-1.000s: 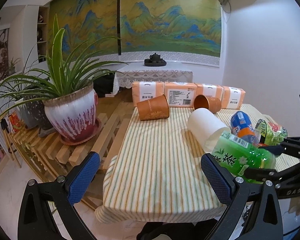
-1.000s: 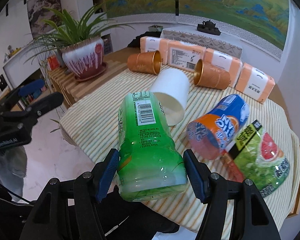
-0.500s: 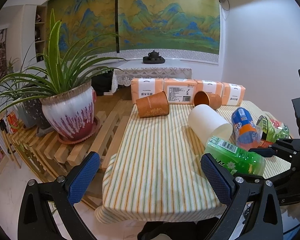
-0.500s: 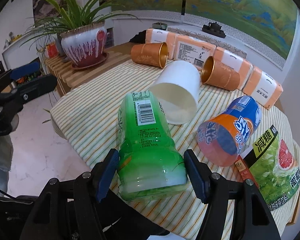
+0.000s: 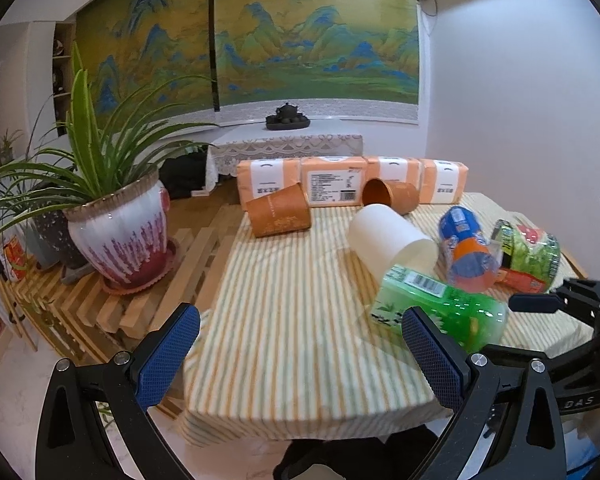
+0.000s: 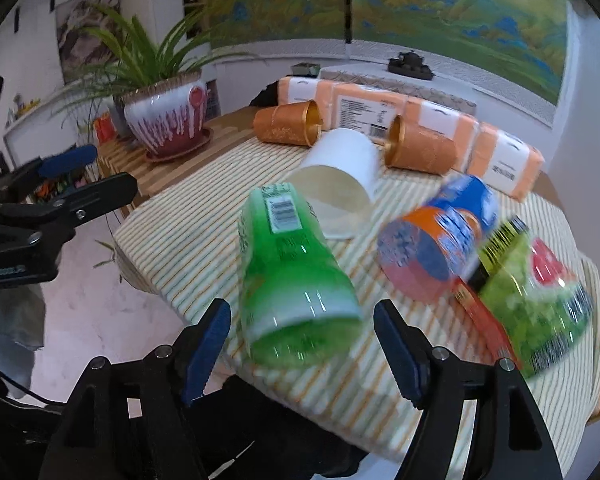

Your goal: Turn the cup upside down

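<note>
A white paper cup point(image 5: 392, 240) lies on its side in the middle of the striped table, its mouth toward my right gripper point(image 6: 336, 196). Two orange cups point(image 5: 278, 216) point(image 5: 390, 196) lie on their sides behind it. My left gripper point(image 5: 300, 356) is open and empty over the table's near edge. My right gripper point(image 6: 302, 340) is open at the near right edge, with a lying green bottle point(image 6: 292, 272) between its fingers and a gap on each side. It shows in the left wrist view point(image 5: 536, 304) too.
An orange-and-blue bottle point(image 6: 440, 236) and a green snack bag point(image 6: 536, 300) lie to the right. Orange tissue packs point(image 5: 352, 186) line the table's back edge. A potted plant point(image 5: 120, 232) stands on a slatted bench to the left.
My right gripper has opened wider around the green bottle and the view has shifted; the bottle now lies loose on the table. My left gripper has drifted slightly.
</note>
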`<control>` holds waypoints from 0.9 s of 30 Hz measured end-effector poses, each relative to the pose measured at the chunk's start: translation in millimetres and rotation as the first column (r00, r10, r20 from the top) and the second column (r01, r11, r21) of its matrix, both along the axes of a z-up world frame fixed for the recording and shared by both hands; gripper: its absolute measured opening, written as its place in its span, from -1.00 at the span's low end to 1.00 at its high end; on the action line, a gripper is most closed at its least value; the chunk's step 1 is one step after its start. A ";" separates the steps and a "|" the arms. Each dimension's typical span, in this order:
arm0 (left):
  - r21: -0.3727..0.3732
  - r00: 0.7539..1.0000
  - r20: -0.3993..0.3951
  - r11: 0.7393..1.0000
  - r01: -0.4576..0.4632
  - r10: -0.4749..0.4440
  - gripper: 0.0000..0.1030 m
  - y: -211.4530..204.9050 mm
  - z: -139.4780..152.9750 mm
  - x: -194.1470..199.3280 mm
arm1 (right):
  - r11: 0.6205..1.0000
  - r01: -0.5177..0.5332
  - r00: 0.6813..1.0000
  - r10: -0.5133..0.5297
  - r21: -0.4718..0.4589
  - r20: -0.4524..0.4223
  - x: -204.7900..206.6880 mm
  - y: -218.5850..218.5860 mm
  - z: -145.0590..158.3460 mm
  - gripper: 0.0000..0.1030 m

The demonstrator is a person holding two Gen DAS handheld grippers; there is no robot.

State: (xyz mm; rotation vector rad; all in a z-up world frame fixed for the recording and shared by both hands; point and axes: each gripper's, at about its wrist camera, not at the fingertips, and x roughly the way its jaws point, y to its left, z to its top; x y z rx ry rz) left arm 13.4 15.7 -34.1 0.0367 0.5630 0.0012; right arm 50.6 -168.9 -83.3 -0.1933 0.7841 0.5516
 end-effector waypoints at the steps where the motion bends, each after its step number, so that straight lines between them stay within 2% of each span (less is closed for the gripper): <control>1: -0.001 1.000 -0.001 1.000 0.009 -0.009 0.99 -3.6 -0.2 -0.8 | 1.000 0.016 1.000 -0.016 0.018 -0.002 -4.1 -7.1 -0.1 0.37; 8: 0.023 0.995 0.006 0.995 0.100 -0.100 0.99 -43.8 -2.2 -9.4 | 0.983 0.158 0.987 -0.159 0.094 0.002 -32.0 -61.4 -1.0 0.37; 11: 0.087 0.987 0.008 0.983 0.159 -0.161 0.99 -65.2 -1.5 -10.6 | 0.969 0.215 0.976 -0.216 0.120 -0.005 -40.0 -83.0 -1.3 0.37; 13: 0.142 0.975 0.009 0.965 0.220 -0.224 0.99 -78.0 1.4 -10.9 | 0.962 0.237 0.971 -0.238 0.135 -0.008 -43.6 -92.0 -2.1 0.37; 16: 0.225 0.941 -0.025 0.915 0.335 -0.338 0.99 -91.7 6.2 -7.2 | 0.953 0.257 0.966 -0.257 0.162 -0.021 -48.4 -102.3 -4.5 0.37; 18: 0.265 0.924 -0.050 0.887 0.379 -0.380 0.99 -97.2 6.4 -5.7 | 0.949 0.266 0.964 -0.266 0.170 -0.021 -51.1 -106.8 -5.7 0.37; 23: 0.379 0.875 -0.101 0.795 0.474 -0.473 0.99 -109.1 2.4 -7.9 | 0.941 0.276 0.961 -0.277 0.197 -0.023 -57.3 -116.9 -9.3 0.37; 24: 0.403 0.859 -0.126 0.766 0.501 -0.495 0.99 -111.0 0.9 -6.8 | 0.939 0.277 0.960 -0.278 0.202 -0.027 -57.1 -118.2 -10.0 0.37; 25: 0.430 0.838 -0.163 0.727 0.536 -0.522 0.99 -113.0 -0.9 -4.8 | 0.938 0.280 0.960 -0.280 0.204 -0.031 -57.8 -119.5 -10.6 0.37; 27: 0.495 0.811 -0.212 0.655 0.570 -0.545 0.99 -116.1 -4.5 -1.0 | 0.936 0.281 0.959 -0.279 0.210 -0.041 -57.5 -120.1 -11.8 0.37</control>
